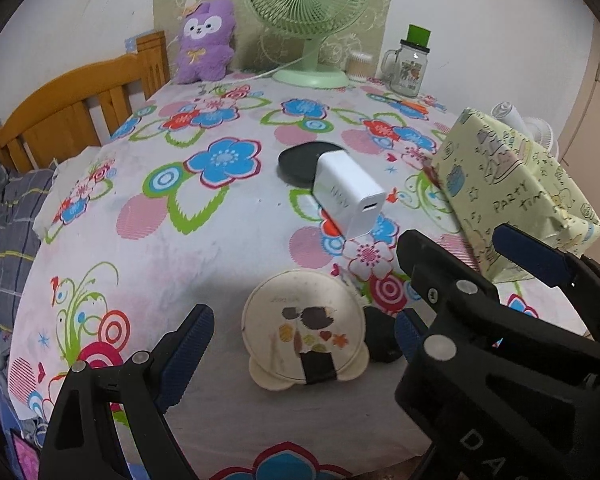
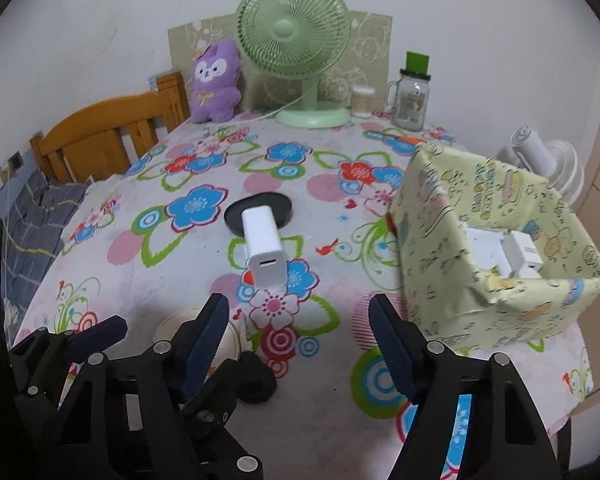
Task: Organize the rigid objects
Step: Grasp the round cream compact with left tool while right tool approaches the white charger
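**Q:** Where's everything sitting right now?

**Me:** Nearest first. My left gripper [image 1: 304,340] has its jaws wide apart with the round cream case [image 1: 303,330] between them, pads not on it that I can see. It's a flat hard disc with two little feet, so I reckon I've straddled it to pinch across the rim. A small black lump [image 2: 256,380] lies just beside it; can't tell what it is.

My right gripper [image 2: 298,344] is apart too, nothing between the pads, aimed at the white charger [image 2: 263,250]. That's a smooth glossy block, one end propped on a black disc [image 2: 276,204], so it's tilted.

**Q:** And where does stuff go?

**Me:** Probably the paper-wrapped box [image 2: 440,264] on the right. Other white chargers are already inside. Its walls look soft and crinkly. All of it's on a floral cloth [image 2: 148,304], with a green fan [image 2: 294,36] and purple plush [image 2: 216,80] at the back wall.
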Available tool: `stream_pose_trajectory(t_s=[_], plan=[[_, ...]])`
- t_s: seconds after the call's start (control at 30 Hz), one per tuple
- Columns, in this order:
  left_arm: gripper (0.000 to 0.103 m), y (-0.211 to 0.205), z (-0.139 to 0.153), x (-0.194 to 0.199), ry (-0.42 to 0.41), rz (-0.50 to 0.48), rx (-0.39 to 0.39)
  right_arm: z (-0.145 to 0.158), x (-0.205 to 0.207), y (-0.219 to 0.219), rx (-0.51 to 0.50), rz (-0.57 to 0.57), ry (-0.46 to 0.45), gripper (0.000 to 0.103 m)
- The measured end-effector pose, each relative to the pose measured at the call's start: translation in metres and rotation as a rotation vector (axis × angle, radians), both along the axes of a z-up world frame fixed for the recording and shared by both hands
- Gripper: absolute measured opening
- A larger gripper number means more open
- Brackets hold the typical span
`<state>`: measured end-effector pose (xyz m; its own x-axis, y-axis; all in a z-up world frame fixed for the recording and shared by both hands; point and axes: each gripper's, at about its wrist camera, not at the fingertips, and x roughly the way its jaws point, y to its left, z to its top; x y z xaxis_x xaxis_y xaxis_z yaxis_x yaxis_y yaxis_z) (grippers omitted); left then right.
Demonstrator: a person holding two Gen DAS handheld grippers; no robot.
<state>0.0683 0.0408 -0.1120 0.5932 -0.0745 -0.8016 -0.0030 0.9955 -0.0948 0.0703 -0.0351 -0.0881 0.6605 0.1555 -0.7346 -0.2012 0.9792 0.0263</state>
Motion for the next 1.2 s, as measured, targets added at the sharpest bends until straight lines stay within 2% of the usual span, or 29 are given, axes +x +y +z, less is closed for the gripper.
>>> stream_pose_trajectory(t_s=[0.27, 0.7, 0.87, 0.9, 0.97, 1.2], plan=[[0.093, 0.003, -0.016, 0.002, 0.047, 0.005, -0.019, -0.016, 0.004, 0.004, -0.004, 0.016, 0.049, 0.063], [0.099, -0.005, -0.024, 0.009, 0.050, 0.008, 0.001, -0.029, 0.012, -0.005, -0.003, -0.015, 0.096, 0.061], [0.101, -0.004, -0.026, 0.006, 0.014, 0.018, 0.004, -0.034, 0.012, -0.004, -0.009, -0.006, 0.107, 0.061], [0.099, -0.004, -0.026, 0.006, 0.011, 0.020, 0.004, -0.035, 0.012, -0.004, -0.004, -0.004, 0.110, 0.061], [0.077, -0.003, -0.022, 0.003, -0.007, 0.023, 0.003, -0.034, 0.012, -0.004, 0.001, -0.002, 0.109, 0.062], [0.076, 0.001, -0.020, 0.005, 0.000, 0.012, 0.010, -0.034, 0.016, 0.004, -0.006, 0.010, 0.103, 0.062]])
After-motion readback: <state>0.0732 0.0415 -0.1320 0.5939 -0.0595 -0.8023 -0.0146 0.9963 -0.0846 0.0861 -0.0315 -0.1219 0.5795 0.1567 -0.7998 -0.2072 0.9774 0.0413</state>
